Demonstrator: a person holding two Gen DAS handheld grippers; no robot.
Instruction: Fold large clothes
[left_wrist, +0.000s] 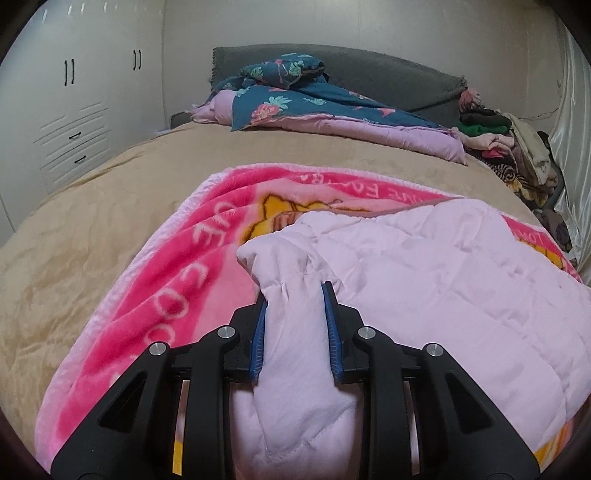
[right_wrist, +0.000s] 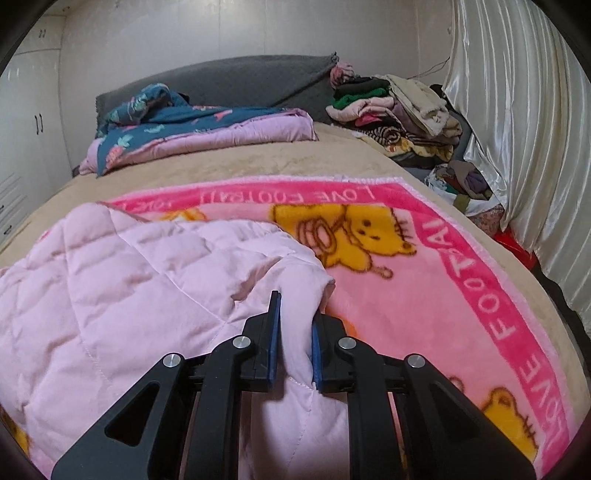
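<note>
Both the left gripper (left_wrist: 293, 291) and right gripper (right_wrist: 295, 314) had their jaws clamped on a pale pink quilted garment's (left_wrist: 424, 266) corners, best carried forward level and taut over the pink bear blanket (right_wrist: 424, 295).

a tan bedspread (left_wrist: 110, 206) covers the bed. at the upper centre a grey headboard (left_wrist: 388, 77) backs a blue floral quilt (left_wrist: 306, 99). a clothes pile (right_wrist: 399, 110) sits upper right beside a shiny white curtain (right_wrist: 524, 129); white cabinets (left_wrist: 74, 92) upper left.
</note>
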